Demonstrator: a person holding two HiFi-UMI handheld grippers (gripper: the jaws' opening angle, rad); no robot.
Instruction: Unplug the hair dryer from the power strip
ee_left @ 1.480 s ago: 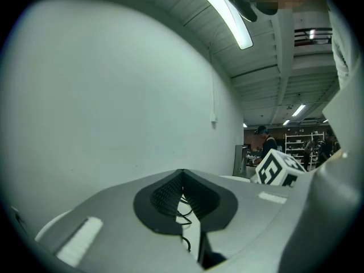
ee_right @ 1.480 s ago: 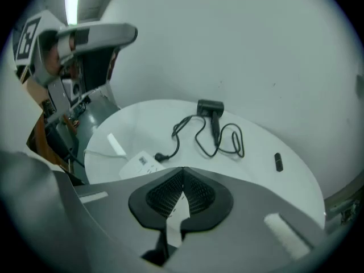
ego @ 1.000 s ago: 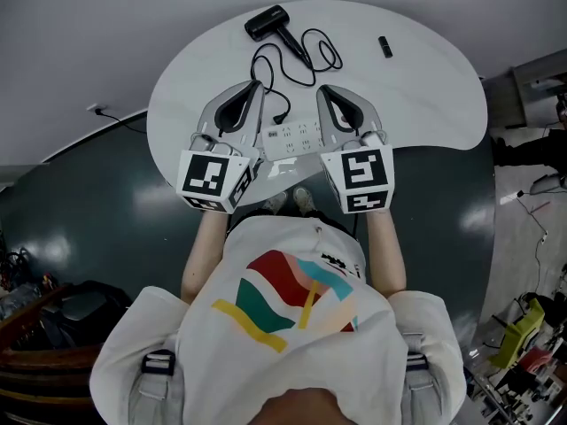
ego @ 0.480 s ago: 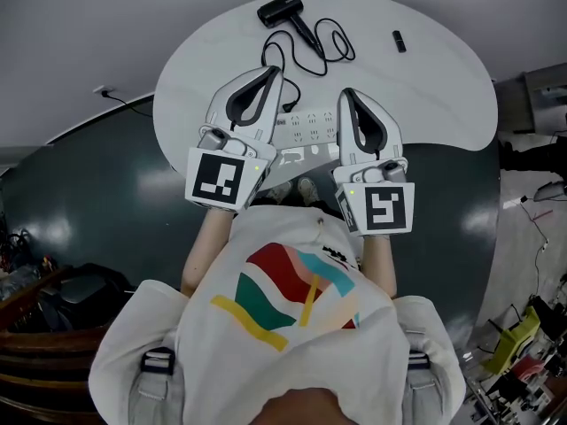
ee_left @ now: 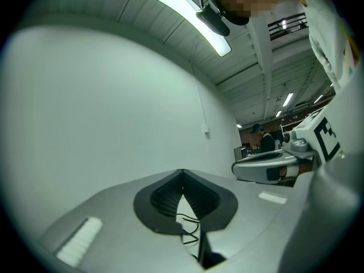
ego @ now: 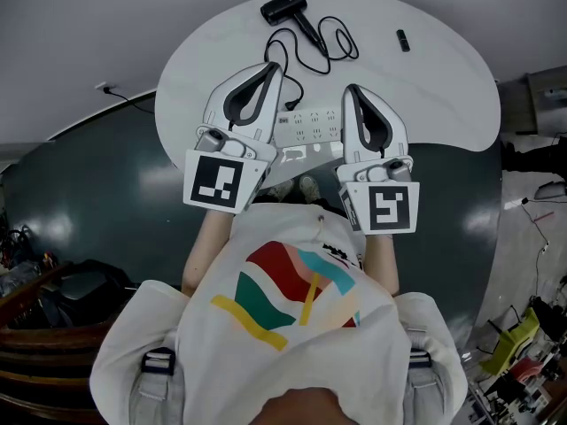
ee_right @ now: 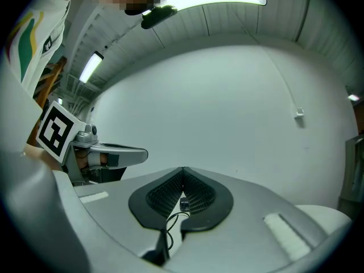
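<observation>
Plug (ego: 291,105) is looking like the place to take hold: small, rigid and light, sitting at the far edge of the power strip (ego: 306,126), though it is too small to tell whether it is seated in a socket. The strip is lying by the near edge of the table (ego: 443,96) and, being light, is likely needing to be pinned. The cord (ego: 310,50) is trailing limply to the hair dryer (ego: 283,7) at the far side, so tugging it is risking strain. The left gripper (ego: 275,67) is hovering level over the strip's left end, jaws pressed together on nothing. The right gripper (ego: 350,90) is hovering level over the right end, jaws likewise closed and empty.
</observation>
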